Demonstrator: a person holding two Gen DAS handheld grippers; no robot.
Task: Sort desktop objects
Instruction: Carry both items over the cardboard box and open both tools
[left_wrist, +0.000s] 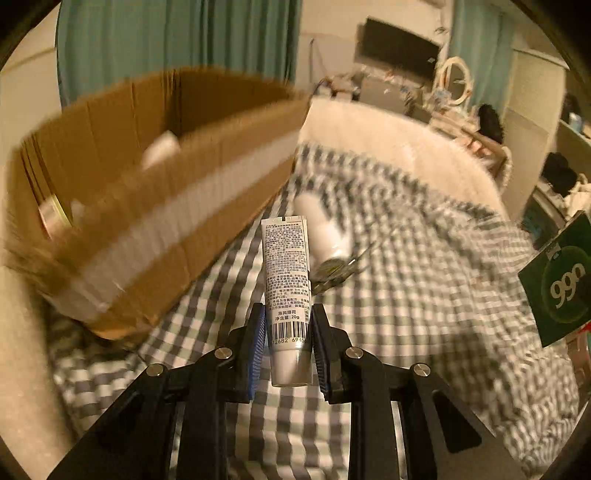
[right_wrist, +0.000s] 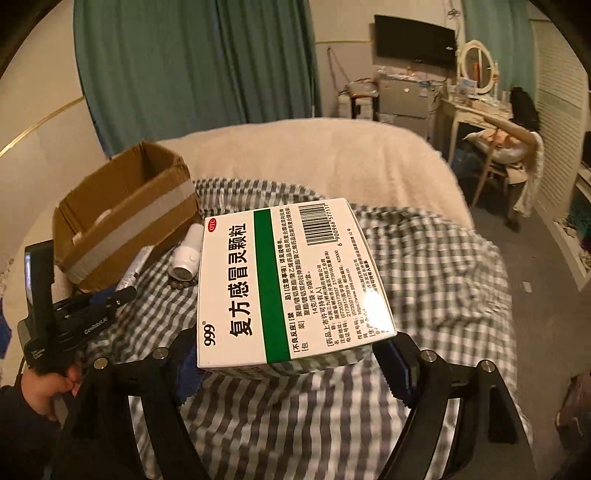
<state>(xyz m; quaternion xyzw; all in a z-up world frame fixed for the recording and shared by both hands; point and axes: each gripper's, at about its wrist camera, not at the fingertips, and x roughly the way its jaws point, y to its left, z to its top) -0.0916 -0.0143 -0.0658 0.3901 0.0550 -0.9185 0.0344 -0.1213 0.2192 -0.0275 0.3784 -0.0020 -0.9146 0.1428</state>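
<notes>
My left gripper (left_wrist: 288, 345) is shut on a small white tube (left_wrist: 286, 280) with printed text and a barcode, held upright above the checked cloth (left_wrist: 406, 295). The open cardboard box (left_wrist: 147, 206) lies to its upper left, blurred, with pale items inside. My right gripper (right_wrist: 295, 365) is shut on a white and green medicine box (right_wrist: 291, 284), which also shows at the right edge of the left wrist view as a green box (left_wrist: 561, 284). A white bottle (right_wrist: 188, 254) lies beside the cardboard box (right_wrist: 125, 210), with dark beads near it.
A cream blanket (right_wrist: 314, 155) covers the bed beyond the checked cloth (right_wrist: 443, 277). A hand (right_wrist: 44, 391) holds the left gripper body (right_wrist: 74, 317) at the lower left. Teal curtains, a wall screen, a dressing table with a round mirror (right_wrist: 478, 66) and a chair stand further back.
</notes>
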